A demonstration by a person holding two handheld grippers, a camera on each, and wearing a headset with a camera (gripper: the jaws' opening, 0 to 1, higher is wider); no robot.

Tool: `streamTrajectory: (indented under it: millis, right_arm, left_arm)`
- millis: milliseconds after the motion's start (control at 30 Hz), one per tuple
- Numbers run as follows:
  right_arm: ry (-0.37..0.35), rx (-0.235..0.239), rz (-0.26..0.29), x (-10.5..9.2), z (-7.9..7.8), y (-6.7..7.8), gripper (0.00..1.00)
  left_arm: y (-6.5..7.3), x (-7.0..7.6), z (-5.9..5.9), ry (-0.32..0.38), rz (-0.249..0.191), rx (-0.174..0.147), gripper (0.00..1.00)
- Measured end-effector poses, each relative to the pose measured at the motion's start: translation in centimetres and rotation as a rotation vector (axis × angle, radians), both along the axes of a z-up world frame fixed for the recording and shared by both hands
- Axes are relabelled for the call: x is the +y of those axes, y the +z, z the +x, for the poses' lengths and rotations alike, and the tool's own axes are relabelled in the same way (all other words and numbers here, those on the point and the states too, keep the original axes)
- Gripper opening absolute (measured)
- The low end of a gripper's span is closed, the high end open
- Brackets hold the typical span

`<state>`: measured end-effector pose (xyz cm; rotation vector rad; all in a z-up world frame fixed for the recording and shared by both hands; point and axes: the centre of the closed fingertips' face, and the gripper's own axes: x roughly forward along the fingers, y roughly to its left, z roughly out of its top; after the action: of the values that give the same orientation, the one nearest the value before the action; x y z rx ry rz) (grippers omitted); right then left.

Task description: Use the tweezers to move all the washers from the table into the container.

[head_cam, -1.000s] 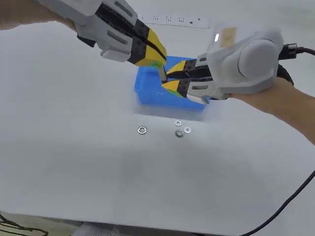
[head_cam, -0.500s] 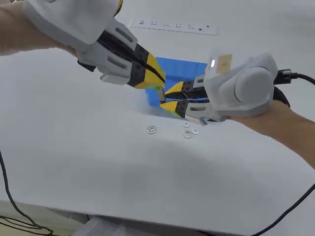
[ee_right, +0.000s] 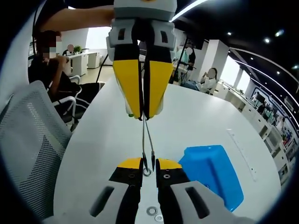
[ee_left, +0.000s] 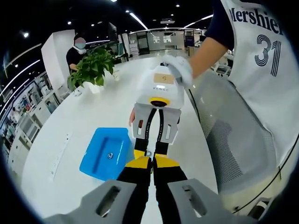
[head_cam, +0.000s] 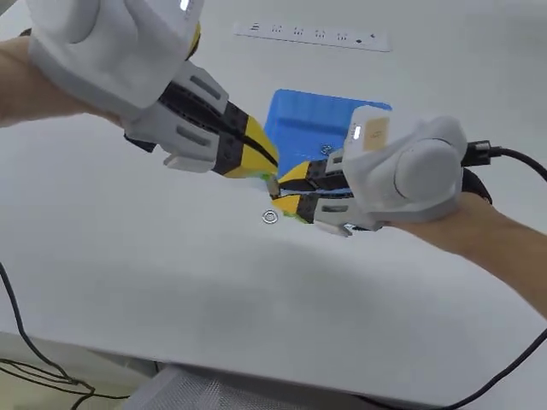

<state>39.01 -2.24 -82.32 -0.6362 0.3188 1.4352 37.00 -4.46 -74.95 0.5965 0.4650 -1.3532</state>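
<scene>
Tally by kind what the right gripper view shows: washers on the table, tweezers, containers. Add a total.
Washers: 3
Tweezers: 1
Container: 1
Total: 5

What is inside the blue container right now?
One washer lies on the floor of the blue container in the left gripper view. In the head view the right gripper covers its near edge, so anything there is hidden.
</scene>
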Motion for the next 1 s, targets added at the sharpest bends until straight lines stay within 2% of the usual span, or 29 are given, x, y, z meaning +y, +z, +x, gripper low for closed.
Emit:
streamTrajectory:
  millis: [333,433,667,1000]
  right_arm:
    - [0.008,0.031,-0.005,0.4,-0.3,-1.4,0.12]
    - [-0.001,0.052,0.001,0.7,-0.1,-1.9,0.12]
    - [0.000,0.070,-0.008,0.8,-0.2,-2.7,0.12]
    - [0.000,0.083,-0.011,0.8,-0.2,-3.2,0.12]
  left_arm:
    - [-1.6,0.6,0.1,0.013,-0.001,0.030,0.05]
    - [-2.3,1.1,0.7,0.031,-0.004,0.047,0.05]
    - [-3.0,1.1,0.9,0.031,0.002,0.065,0.05]
    - [-3.4,1.1,1.1,0.032,0.004,0.075,0.05]
